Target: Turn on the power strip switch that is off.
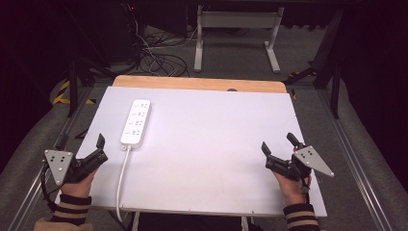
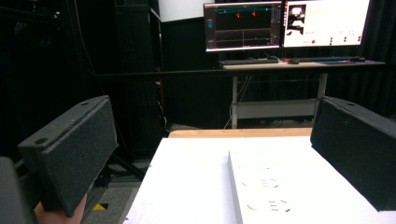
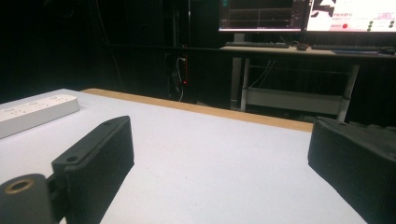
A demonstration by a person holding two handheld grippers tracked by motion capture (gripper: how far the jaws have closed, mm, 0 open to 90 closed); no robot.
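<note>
High view: a white power strip lies flat on the white table, on the left half, w/ its long side pointing away from the person. Its white cord runs back toward the near edge & drops off.

Left gripper sits near the table's left edge, just beside the strip's near end but not touching it. Its jaws are spread wide, nothing between them. Right gripper rests by the right edge, well apart from the strip, jaws also spread wide & holding nothing.

Left gripper view: the strip is right in front, between the two black jaws but farther out.

How it'll handle, I think: hard plastic, stiff, prob light, smooth so a bit slippery. The cord is bendy & will drag behind. Best spot to grab is prob across the narrow sides near the middle, so it stays level. Pulling by the cord would be a bad idea.

No boxes, bowls or bins on the table, so nothing to look inside.
</note>
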